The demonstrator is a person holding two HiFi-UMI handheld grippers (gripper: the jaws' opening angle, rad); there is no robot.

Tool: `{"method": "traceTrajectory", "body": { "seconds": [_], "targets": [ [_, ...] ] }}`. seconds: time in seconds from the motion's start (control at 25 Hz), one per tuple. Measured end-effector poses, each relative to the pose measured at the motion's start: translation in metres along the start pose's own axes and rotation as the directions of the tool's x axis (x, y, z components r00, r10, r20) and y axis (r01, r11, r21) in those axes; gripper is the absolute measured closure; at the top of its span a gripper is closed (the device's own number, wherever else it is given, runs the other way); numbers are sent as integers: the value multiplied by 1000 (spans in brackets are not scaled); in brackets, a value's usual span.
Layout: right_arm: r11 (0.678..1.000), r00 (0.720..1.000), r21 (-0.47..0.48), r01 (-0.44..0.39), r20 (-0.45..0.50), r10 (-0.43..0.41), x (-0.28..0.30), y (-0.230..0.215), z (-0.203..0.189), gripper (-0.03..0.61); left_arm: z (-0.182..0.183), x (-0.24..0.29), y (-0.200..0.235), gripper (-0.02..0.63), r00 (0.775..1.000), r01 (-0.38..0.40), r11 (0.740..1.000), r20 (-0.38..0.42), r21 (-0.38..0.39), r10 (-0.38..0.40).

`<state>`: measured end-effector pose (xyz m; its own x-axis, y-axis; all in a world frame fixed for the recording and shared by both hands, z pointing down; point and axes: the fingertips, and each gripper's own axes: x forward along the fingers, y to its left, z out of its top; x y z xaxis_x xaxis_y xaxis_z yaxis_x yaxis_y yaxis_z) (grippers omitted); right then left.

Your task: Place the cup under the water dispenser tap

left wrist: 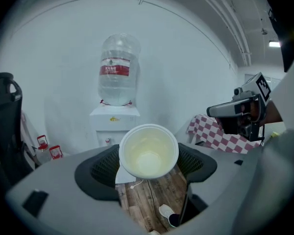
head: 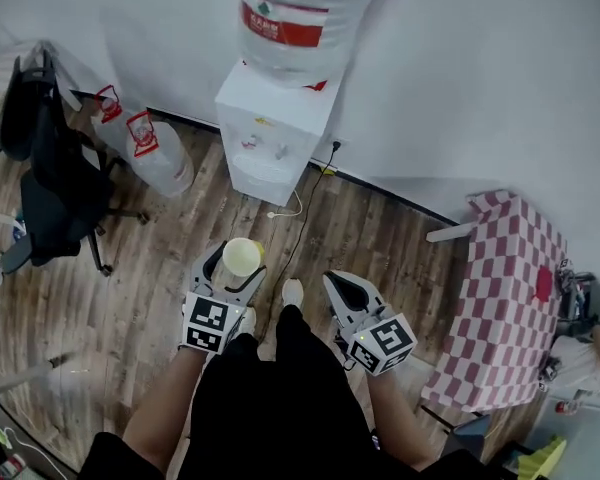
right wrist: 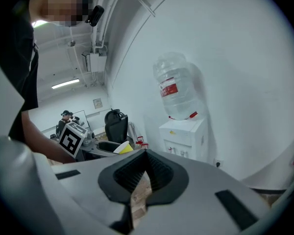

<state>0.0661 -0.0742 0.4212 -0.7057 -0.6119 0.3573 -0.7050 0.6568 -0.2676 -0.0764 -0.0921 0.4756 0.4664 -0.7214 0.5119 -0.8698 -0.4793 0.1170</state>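
The room has a wood-plank floor and a white wall on the far side. The dispenser stands against that wall, with an inverted bottle on top. Its taps face you on the near side. Two spare bottles lie on the floor to the left of the dispenser. A dark chair stands further left. A surface with a red-and-white checked cloth stands at the right. A cable runs across the floor from the wall to just in front of the dispenser.

1. Left tool: your left tool is clamped on the cup. One jaw presses on each side of the cup wall, just below the rim.
2. Cup: the cup is pale and upright, with its mouth open toward the head view. It hangs above the floor on the near side of the dispenser, well apart from the taps. In the left gripper view, the rim overlaps the lower front of the dispenser.
3. Right tool: the jaws of your right tool are together at the tips, and nothing is between them. It hangs just to the right of your shoe, near the left tool but apart from it.
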Motion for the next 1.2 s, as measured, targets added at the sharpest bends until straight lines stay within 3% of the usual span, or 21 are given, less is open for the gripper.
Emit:
{"method": "traceTrajectory", "body": {
  "seconds": [0.24,0.48,0.6,0.92,1.2],
  "targets": [
    [989,992,-99,-110,-78,102,51,-30,2,568,-5,49,23,244,996,-86,994,-22,-61,84],
    [977,983,-145,-155,-121,138,108,-66,-18,568,-31,115,50,244,994,-96,993,-63,-69,92],
    [978,985,-152,-145,-113,129,138,-88,-33,568,-52,155,72,244,992,-106,994,-80,-39,102],
    [985,989,-131,-112,-111,97,190,-124,-87,568,-103,241,113,244,988,-135,989,-82,-60,130],
    [996,997,-84,-14,-81,8,220,-164,-134,568,-135,312,147,242,988,-135,990,-81,-43,132]
  ]
}}
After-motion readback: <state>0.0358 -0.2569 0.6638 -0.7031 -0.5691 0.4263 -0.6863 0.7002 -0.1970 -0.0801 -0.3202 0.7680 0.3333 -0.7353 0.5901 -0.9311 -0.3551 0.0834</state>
